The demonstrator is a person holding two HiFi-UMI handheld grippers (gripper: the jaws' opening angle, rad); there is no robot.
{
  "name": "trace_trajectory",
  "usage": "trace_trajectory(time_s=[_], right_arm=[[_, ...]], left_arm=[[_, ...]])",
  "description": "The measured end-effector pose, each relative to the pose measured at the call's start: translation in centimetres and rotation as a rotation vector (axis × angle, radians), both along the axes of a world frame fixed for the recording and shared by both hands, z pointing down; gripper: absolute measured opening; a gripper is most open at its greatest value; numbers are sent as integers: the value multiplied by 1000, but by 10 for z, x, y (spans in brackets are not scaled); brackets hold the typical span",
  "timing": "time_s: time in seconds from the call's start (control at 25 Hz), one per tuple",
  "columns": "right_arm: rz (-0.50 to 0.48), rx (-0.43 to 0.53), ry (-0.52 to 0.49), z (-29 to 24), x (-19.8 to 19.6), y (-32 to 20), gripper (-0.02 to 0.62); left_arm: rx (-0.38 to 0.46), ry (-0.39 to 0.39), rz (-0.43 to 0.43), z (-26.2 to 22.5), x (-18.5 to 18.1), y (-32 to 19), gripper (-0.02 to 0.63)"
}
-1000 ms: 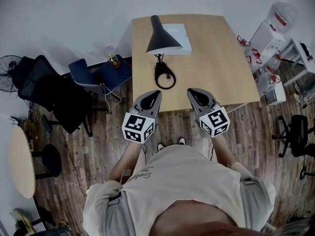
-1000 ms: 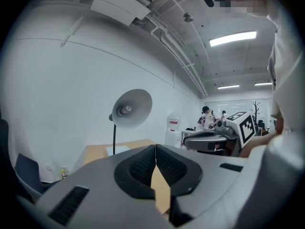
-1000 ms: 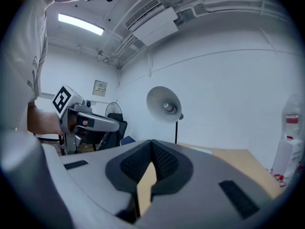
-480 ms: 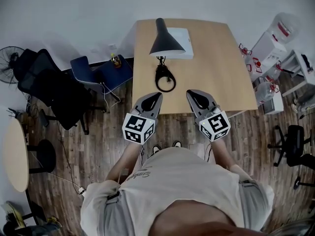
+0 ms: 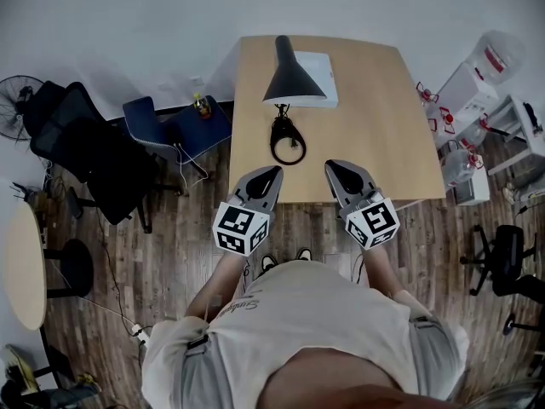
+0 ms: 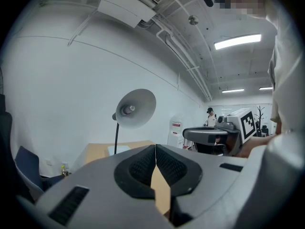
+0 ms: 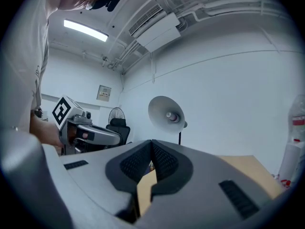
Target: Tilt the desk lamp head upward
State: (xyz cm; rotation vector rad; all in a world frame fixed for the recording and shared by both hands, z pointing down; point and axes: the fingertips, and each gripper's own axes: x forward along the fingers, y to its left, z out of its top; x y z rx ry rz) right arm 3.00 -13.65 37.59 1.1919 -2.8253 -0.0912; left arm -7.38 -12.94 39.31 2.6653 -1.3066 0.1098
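Currently poised at the near edge of the table, with left gripper and right gripper both pinched shut and empty, well apart from the desk lamp at the far side; likely to topple it if pushing the head upward without steadying.

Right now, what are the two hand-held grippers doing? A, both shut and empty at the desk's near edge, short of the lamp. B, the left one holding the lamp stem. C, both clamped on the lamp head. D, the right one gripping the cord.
A: the left hand-held gripper and right hand-held gripper hang at the desk edge, jaws together on nothing, the lamp farther back, untouched.
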Motion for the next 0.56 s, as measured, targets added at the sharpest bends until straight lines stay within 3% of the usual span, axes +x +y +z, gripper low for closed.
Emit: trace_trajectory(time_s=[0.56], right_arm=[[1, 21, -4, -10, 6, -18, -5]], left_arm=[[22, 35, -63, -12, -20, -20, 15]])
